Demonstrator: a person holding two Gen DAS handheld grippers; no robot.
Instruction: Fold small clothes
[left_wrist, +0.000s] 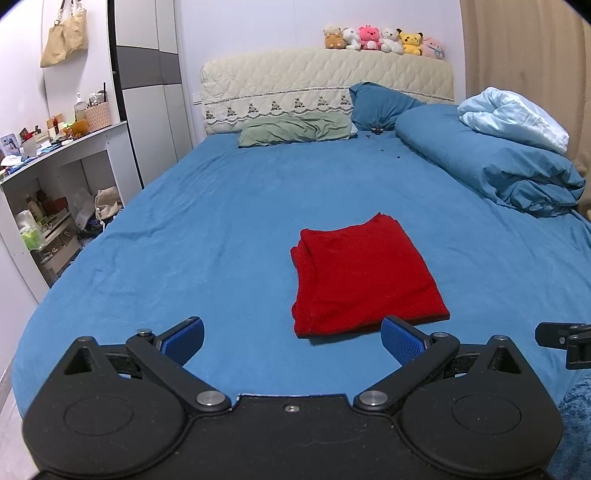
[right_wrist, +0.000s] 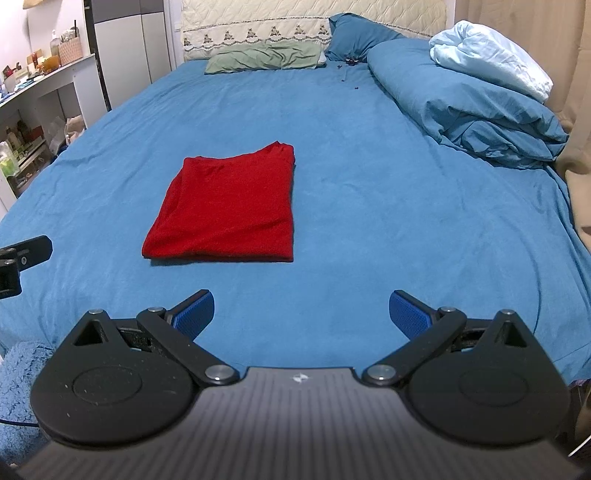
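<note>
A red garment (left_wrist: 364, 275) (right_wrist: 229, 206) lies folded into a flat rectangle on the blue bed sheet (left_wrist: 207, 236) (right_wrist: 388, 192). My left gripper (left_wrist: 293, 341) is open, held back from the garment's near edge, with nothing between its blue pads. My right gripper (right_wrist: 301, 314) is open too, near the foot of the bed; the garment lies ahead and to its left. Each view catches a black part of the other gripper at its side edge.
A rolled blue duvet (left_wrist: 495, 162) (right_wrist: 465, 103) with a pale blue blanket (left_wrist: 513, 118) on top fills the bed's right side. Green pillow (left_wrist: 295, 129) and blue pillow (left_wrist: 380, 105) lie at the headboard. White shelves (left_wrist: 55, 173) stand left of the bed.
</note>
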